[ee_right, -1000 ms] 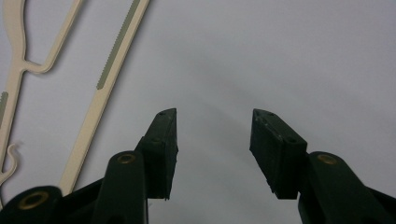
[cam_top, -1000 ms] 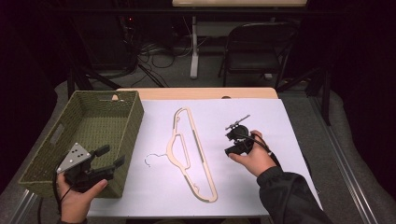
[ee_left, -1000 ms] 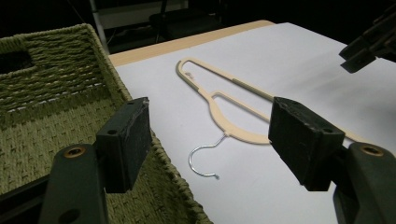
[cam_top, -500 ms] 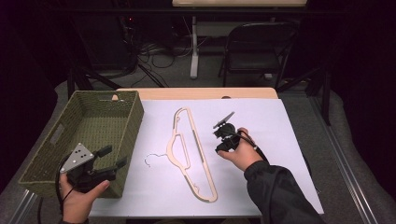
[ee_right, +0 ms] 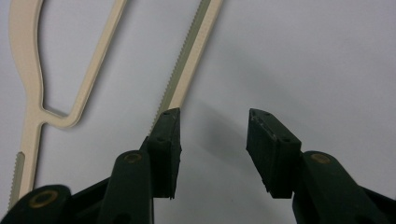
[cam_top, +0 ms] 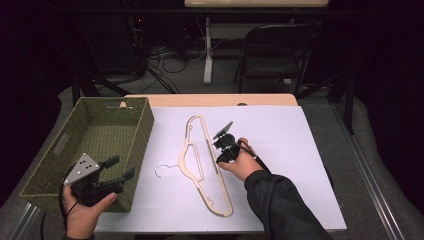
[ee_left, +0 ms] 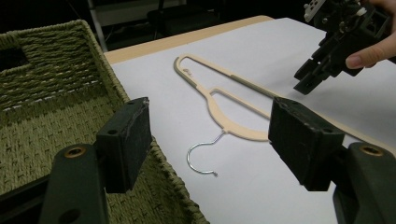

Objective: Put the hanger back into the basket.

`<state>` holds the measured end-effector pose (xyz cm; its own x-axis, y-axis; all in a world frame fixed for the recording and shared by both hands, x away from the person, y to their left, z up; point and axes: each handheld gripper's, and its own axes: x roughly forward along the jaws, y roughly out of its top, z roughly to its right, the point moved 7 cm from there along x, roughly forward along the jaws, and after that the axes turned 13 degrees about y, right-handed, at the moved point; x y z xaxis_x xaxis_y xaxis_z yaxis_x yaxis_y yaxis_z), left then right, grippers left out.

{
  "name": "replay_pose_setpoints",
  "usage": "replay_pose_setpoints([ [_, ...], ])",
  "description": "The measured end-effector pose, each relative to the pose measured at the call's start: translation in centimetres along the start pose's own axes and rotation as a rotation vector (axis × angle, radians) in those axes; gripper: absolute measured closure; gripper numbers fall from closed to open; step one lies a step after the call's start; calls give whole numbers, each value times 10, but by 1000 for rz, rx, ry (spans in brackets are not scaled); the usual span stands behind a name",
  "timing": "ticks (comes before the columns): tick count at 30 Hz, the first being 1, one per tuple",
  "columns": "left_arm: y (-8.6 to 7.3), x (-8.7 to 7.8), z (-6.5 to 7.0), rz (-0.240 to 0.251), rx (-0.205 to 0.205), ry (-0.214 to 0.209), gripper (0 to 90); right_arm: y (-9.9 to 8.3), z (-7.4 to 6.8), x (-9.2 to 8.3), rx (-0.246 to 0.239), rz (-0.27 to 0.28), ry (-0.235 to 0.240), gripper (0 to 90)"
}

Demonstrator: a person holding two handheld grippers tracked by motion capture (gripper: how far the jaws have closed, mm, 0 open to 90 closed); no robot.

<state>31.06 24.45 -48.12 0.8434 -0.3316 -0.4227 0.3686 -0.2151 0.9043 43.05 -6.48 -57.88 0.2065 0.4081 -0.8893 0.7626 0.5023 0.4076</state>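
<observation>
Jaws of the right gripper (ee_right: 212,140) stand partly open and hold nothing; they have just been closing a little, with one pad against the serrated bar of the cream hanger (ee_right: 189,70), seemingly to line up a pinch. That hanger (cam_top: 205,167) lies flat mid-frame on the white tabletop (cam_top: 300,170), easy to reach. At lower left the left gripper (cam_top: 117,170) waits wide open and empty, low beside the green woven basket (cam_top: 142,125).
</observation>
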Motion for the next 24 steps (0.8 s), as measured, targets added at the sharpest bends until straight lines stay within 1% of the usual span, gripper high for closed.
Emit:
replay_pose_setpoints([
  [1,0,0,0,-1,0,1,299,0,-2,0,12,-46,-5,548],
  [2,0,0,-1,-2,0,2,299,0,-2,0,12,-46,-5,548],
  [3,0,0,-1,-2,-1,2,300,2,-2,3,2,-27,-3,548],
  [4,0,0,-1,-1,-2,2,300,3,-3,3,16,-49,-1,548],
  [5,0,0,-1,-1,-2,2,299,3,-3,3,16,-49,-1,548],
  [6,0,-1,-1,0,-4,2,299,3,-4,1,41,-91,-7,549],
  [7,0,-1,-1,0,-4,2,299,3,-4,1,41,-91,-7,549],
  [8,0,-1,-1,0,-4,2,300,4,-3,4,24,-67,1,550],
  [10,0,-1,-1,0,-4,2,299,6,-4,7,27,-36,9,551],
  [12,0,-1,-1,0,-3,1,299,6,-5,7,33,-61,7,554],
  [13,0,-1,-1,0,-3,0,300,7,-6,8,40,-63,7,565],
  [14,0,-1,-1,0,-3,0,299,7,-8,8,66,-67,9,569],
  [15,0,0,-1,-1,-3,0,299,7,-8,8,66,-67,9,569],
  [16,0,0,-1,-1,-4,-1,300,8,-7,9,53,-57,14,574],
  [17,0,0,-1,-3,-4,-2,300,8,-8,8,61,-87,11,575],
  [18,0,0,-1,-4,-4,-1,300,9,-8,11,55,-62,14,579],
  [19,0,0,-1,-4,-3,-1,300,9,-9,12,60,-62,15,584],
  [20,0,0,-1,-5,-3,-1,300,9,-11,13,72,-90,13,584],
  [21,0,0,-1,-5,-3,-1,300,9,-11,13,72,-90,13,584],
  [22,-1,0,-1,-6,-5,0,300,10,-11,13,53,-99,12,588],
  [23,-1,0,-1,-6,-5,-1,300,10,-14,13,75,-127,12,595],
  [24,-1,0,-2,-7,-7,1,300,10,-15,14,75,-126,16,606],
])
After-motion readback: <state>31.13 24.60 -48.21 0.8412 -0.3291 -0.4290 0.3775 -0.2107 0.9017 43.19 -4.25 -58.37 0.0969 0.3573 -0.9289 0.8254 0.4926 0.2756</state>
